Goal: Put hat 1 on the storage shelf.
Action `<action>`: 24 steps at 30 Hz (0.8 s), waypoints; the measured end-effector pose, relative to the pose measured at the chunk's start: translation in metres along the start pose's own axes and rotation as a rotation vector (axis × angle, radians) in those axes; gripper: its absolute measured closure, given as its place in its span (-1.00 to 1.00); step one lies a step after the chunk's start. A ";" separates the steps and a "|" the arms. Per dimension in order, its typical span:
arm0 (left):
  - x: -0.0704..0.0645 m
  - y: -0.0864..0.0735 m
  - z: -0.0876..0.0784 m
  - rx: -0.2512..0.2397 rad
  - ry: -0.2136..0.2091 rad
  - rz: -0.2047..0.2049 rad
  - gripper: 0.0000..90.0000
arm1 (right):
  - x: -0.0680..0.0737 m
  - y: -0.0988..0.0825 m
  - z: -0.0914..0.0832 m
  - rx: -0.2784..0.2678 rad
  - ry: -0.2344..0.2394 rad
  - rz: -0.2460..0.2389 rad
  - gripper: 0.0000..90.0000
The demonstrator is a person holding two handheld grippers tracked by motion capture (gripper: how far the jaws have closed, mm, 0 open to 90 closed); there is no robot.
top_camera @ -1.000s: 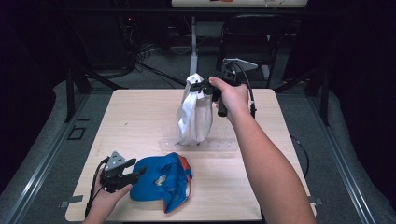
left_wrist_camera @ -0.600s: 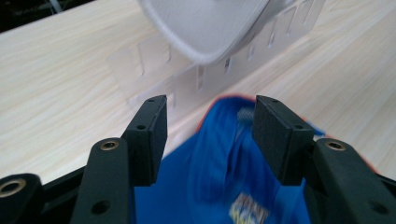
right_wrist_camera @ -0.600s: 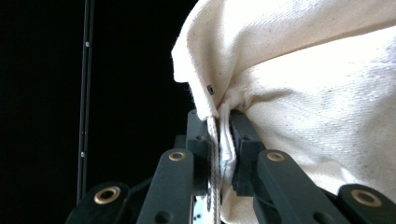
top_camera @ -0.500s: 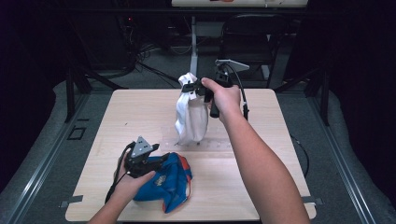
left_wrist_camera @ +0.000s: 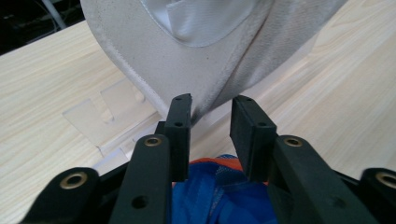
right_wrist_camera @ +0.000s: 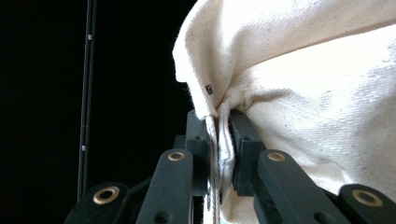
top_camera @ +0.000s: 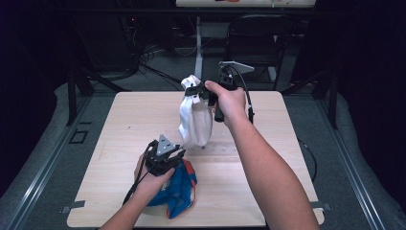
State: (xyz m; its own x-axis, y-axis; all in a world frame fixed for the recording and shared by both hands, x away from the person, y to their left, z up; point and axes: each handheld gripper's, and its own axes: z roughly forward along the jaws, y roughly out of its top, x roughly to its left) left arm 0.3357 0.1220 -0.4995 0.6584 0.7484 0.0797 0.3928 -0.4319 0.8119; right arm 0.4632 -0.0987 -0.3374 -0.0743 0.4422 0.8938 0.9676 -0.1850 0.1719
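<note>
A white cloth bag hangs above the wooden table, held by its top edge. My right gripper is shut on that hem and drawstring. My left gripper sits just below the bag, over a blue and orange cloth lying near the table's front. In the left gripper view the bag's lower fold dips between the jaws of the left gripper. The jaws have just been closing, with a gap still on both sides of the fold, and blue fabric shows beneath them.
A clear plastic piece lies flat on the table under the bag. A dark chair and cables stand behind the table's far edge. Bare wood stretches to the left and right of the bag.
My left gripper has come off the blue cloth's left side and moved right and forward up to the bag's bottom, its jaws narrowing. The right gripper holds the bag slightly higher and farther right.
</note>
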 end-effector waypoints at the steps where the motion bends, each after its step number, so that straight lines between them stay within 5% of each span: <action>1: 0.000 0.000 0.000 0.000 0.004 0.002 0.60 | 0.000 0.000 0.000 0.001 -0.001 -0.002 0.79; 11: 0.008 -0.005 -0.004 0.003 0.007 0.010 0.83 | 0.000 -0.003 -0.004 0.009 -0.003 -0.013 0.78; 24: 0.024 -0.023 -0.005 -0.050 -0.027 -0.097 0.87 | -0.006 -0.009 0.005 0.041 -0.017 -0.014 0.78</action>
State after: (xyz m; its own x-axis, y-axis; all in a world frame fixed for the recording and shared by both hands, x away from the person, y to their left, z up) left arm 0.3388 0.1525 -0.5136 0.6363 0.7713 -0.0160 0.4237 -0.3320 0.8428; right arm 0.4565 -0.0955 -0.3468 -0.0838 0.4595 0.8842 0.9757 -0.1425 0.1665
